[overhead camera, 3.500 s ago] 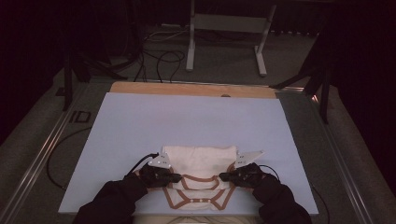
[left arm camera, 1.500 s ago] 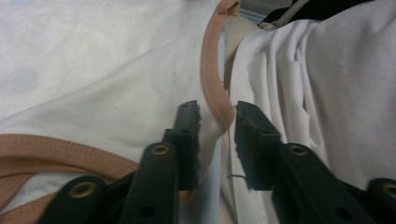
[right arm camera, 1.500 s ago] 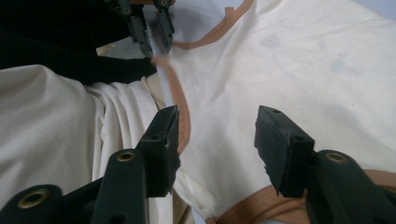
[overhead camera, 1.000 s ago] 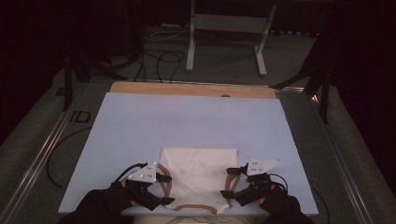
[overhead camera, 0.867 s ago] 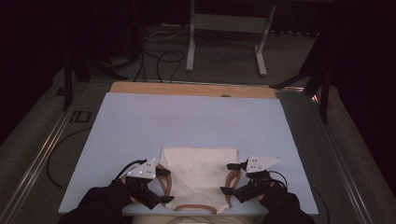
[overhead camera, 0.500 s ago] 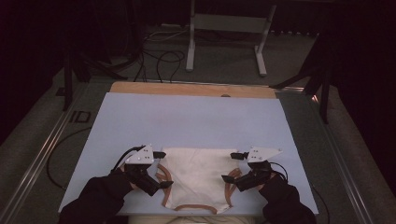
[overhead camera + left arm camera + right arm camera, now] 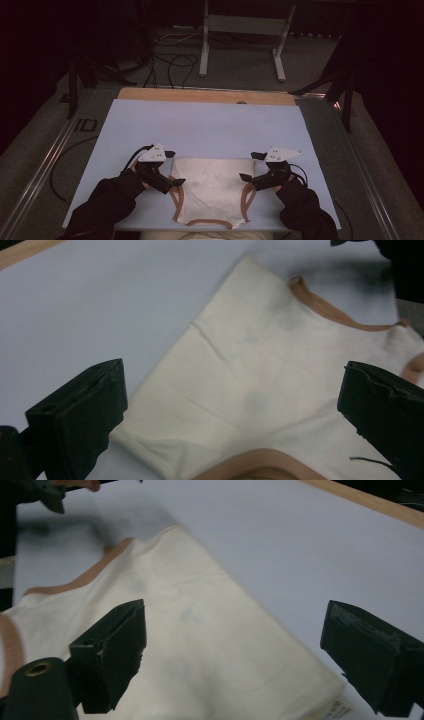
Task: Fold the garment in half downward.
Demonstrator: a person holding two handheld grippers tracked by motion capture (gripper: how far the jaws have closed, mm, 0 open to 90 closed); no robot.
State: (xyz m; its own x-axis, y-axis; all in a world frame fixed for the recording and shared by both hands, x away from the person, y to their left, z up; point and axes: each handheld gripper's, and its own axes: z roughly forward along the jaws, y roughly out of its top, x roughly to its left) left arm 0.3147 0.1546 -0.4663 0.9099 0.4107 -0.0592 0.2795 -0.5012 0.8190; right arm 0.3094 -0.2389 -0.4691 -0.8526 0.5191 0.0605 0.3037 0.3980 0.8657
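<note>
Your left claw (image 7: 169, 168) and right claw (image 7: 251, 166) both gape wide, empty, flanking the folded cream garment (image 7: 212, 187) on the counter (image 7: 210, 130)

The near edge of the cream garment (image 7: 212, 192) runs off the table (image 7: 205, 130) at the bottom of the high view, so its lower part is cut off. Both sleeves (image 7: 107, 205) are cropped there too. A small label (image 7: 336, 710) at the garment's corner is too blurred to read.
</note>
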